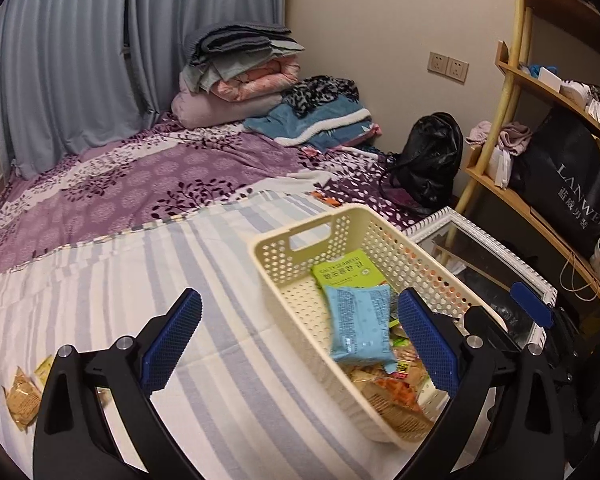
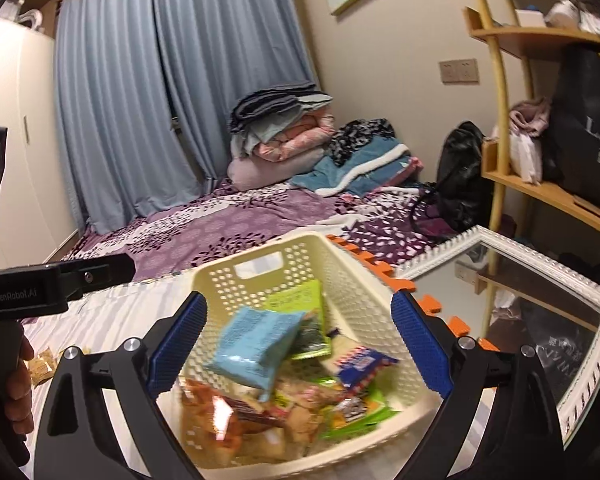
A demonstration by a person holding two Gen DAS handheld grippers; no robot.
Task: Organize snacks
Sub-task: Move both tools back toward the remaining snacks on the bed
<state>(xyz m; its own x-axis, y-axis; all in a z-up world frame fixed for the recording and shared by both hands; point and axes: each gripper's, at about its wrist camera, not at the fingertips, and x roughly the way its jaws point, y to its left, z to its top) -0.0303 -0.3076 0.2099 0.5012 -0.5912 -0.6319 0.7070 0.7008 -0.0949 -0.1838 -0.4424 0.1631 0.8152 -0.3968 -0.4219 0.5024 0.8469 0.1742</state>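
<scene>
A cream perforated basket [image 1: 284, 264] stands on the striped bedsheet and holds several snack packets. A light blue packet [image 1: 360, 324] lies on top, with a green packet [image 1: 344, 272] behind it. My left gripper [image 1: 300, 340] is open and empty, hovering over the basket's left wall. In the right wrist view the basket [image 2: 364, 276] is below my right gripper [image 2: 300, 344], which is open and empty; the blue packet [image 2: 256, 340] looks blurred. A few tan snack packets [image 1: 22, 398] lie on the sheet at the far left, and they show in the right wrist view [image 2: 42, 364].
A white-framed mirror [image 2: 540, 312] lies right of the basket, beside orange foam tiles [image 2: 432, 304]. A wooden shelf [image 1: 540, 92] with bags stands at right. Folded blankets [image 1: 240, 76] and a black backpack [image 1: 432, 156] sit at the bed's far end.
</scene>
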